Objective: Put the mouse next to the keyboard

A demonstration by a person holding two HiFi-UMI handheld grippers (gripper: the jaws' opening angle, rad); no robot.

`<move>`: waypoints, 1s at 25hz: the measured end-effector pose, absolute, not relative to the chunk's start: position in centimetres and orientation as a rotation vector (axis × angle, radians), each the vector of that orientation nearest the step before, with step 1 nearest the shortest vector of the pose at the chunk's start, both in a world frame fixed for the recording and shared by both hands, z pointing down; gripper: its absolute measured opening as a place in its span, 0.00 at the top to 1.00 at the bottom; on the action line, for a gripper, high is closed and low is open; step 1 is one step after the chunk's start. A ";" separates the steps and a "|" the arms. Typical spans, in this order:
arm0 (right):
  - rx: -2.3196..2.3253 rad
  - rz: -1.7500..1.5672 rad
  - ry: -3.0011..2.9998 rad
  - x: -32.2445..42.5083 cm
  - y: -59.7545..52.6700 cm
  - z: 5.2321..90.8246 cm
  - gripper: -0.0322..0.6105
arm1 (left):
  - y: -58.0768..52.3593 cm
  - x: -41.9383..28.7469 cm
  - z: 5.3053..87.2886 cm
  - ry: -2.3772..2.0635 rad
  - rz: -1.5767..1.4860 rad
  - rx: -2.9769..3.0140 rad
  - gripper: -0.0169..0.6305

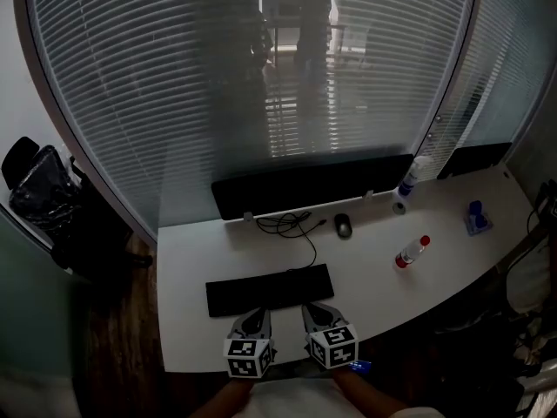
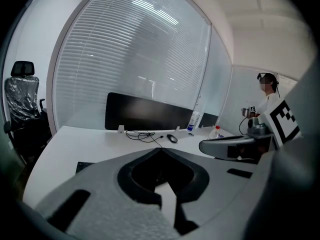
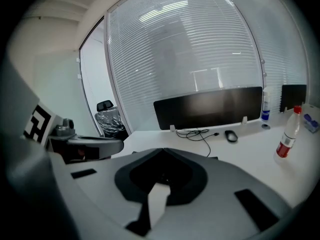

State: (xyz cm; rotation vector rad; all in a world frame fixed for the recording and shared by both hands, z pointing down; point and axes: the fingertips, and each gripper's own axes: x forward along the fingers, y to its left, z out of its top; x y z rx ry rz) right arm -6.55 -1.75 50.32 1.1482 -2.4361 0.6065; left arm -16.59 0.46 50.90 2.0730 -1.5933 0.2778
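Left claw (image 1: 258, 314) and right claw (image 1: 316, 311) hung pressed together, empty, by the flat black keyboard (image 1: 270, 289); unopened, either might shove the small black oval mouse (image 1: 343, 225) into the tangled black cable (image 1: 287, 223).

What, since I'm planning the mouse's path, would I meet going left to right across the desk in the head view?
keyboard → mouse → red-capped bottle → blue object

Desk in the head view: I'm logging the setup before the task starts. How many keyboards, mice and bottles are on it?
Keyboard: 1
Mouse: 1
Bottles: 2, the red-capped bottle and the blue-labelled bottle
Total: 4
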 end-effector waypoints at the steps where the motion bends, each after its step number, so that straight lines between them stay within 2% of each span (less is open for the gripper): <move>1: 1.141 0.600 -2.437 -6.4 -2.1 50.2 0.94 | 0.2 -16.2 50.8 -1.594 0.278 2.074 0.97; 25: 1.279 0.546 -2.325 2.1 -13.4 52.3 0.94 | -13.5 -12.8 51.8 -1.547 0.322 2.136 0.97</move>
